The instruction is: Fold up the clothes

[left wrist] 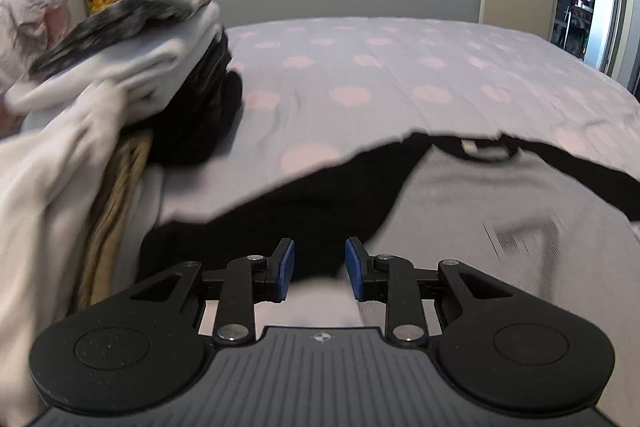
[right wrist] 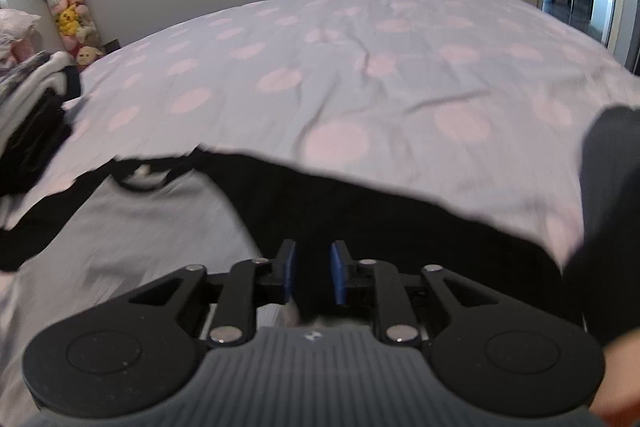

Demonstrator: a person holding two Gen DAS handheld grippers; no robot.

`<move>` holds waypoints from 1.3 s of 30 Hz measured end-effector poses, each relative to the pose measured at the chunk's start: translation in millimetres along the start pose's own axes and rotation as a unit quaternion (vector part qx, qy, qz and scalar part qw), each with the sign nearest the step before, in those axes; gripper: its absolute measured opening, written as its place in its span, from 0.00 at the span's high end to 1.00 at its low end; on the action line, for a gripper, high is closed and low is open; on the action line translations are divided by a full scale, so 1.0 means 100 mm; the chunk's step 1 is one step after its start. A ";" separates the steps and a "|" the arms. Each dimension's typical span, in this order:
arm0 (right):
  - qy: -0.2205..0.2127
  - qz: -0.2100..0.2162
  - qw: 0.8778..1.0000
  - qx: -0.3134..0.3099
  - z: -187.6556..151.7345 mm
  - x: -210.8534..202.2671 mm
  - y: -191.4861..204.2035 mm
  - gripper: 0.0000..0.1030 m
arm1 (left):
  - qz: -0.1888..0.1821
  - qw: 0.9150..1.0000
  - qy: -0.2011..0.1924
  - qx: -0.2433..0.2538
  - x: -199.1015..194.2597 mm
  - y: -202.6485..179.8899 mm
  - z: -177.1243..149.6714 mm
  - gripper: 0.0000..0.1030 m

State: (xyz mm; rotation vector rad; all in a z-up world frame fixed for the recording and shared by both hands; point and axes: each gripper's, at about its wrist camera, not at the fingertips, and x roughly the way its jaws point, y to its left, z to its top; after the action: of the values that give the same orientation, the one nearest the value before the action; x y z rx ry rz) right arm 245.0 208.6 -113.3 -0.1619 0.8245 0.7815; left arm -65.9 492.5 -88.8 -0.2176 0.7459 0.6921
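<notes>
Grey raglan T-shirt with black sleeves (left wrist: 480,195) lies flat, front up, on the lilac bedspread with pink dots (left wrist: 360,67), collar toward the far side. Step in hand, as I judge it: sleeve folds. Best to pinch each black sleeve at its outer edge, lift only a little, and carry it inward over the grey body without dragging the cloth.

My left gripper (left wrist: 320,265) and right gripper (right wrist: 313,273) both tilt down over the near part of the shirt, jaws parted, nothing between the blue pads. Stack of folded clothes (left wrist: 132,59) sits off to the left.
</notes>
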 end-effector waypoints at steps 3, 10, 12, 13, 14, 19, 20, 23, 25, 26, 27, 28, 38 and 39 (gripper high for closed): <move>0.005 0.015 1.000 0.011 -0.32 -0.32 0.05 0.75 | 0.012 1.000 0.013 -0.006 -0.35 -0.03 -0.27 0.68; 0.047 0.040 0.998 0.034 -1.08 -0.92 0.23 0.72 | 0.002 0.995 0.060 -0.079 -0.92 0.06 -0.87 0.68; 0.069 0.030 0.996 0.039 -1.29 -1.03 0.27 0.72 | -0.005 0.993 0.073 -0.091 -1.00 0.06 -1.02 0.68; 0.080 0.026 0.996 0.043 -1.39 -1.08 0.28 0.72 | -0.006 0.992 0.081 -0.092 -1.02 0.05 -1.09 0.68; 0.090 0.025 0.994 0.052 -1.48 -1.13 0.28 0.72 | -0.008 0.992 0.088 -0.093 -1.04 0.03 -1.16 0.68; 0.126 0.029 0.987 0.097 -1.91 -1.31 0.21 0.71 | -0.026 0.989 0.117 -0.089 -1.04 -0.09 -1.51 0.68; 0.130 0.029 0.986 0.103 -1.97 -1.33 0.20 0.70 | -0.027 0.989 0.121 -0.086 -1.03 -0.13 -1.57 0.68; 0.142 0.035 0.982 0.119 -2.12 -1.37 0.17 0.68 | -0.018 0.990 0.119 -0.074 -0.99 -0.22 -1.70 0.68; 0.149 0.044 0.980 0.126 -2.16 -1.36 0.17 0.65 | -0.011 0.992 0.110 -0.061 -0.96 -0.29 -1.72 0.67; 0.155 0.047 0.979 0.125 -2.18 -1.36 0.19 0.65 | -0.008 0.993 0.103 -0.052 -0.96 -0.33 -1.73 0.67; 0.161 0.049 0.978 0.124 -2.20 -1.34 0.21 0.65 | -0.009 0.995 0.094 -0.041 -0.96 -0.37 -1.71 0.67; 0.168 0.050 0.977 0.122 -2.21 -1.33 0.23 0.65 | -0.015 0.996 0.084 -0.033 -0.96 -0.42 -1.70 0.67; 0.091 0.115 0.980 0.135 -2.21 -1.42 0.22 0.93 | -0.115 0.993 -0.022 -0.028 -0.98 -0.79 -1.50 0.69; 0.088 0.113 0.981 0.134 -2.20 -1.41 0.23 0.93 | -0.119 0.992 -0.021 -0.027 -0.94 -0.82 -1.48 0.69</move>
State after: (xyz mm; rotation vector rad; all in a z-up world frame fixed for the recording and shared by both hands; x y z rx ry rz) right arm 38.2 53.6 -159.7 0.1063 1.1205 0.8679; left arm -143.8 321.2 -135.8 -0.3347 0.6499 0.4883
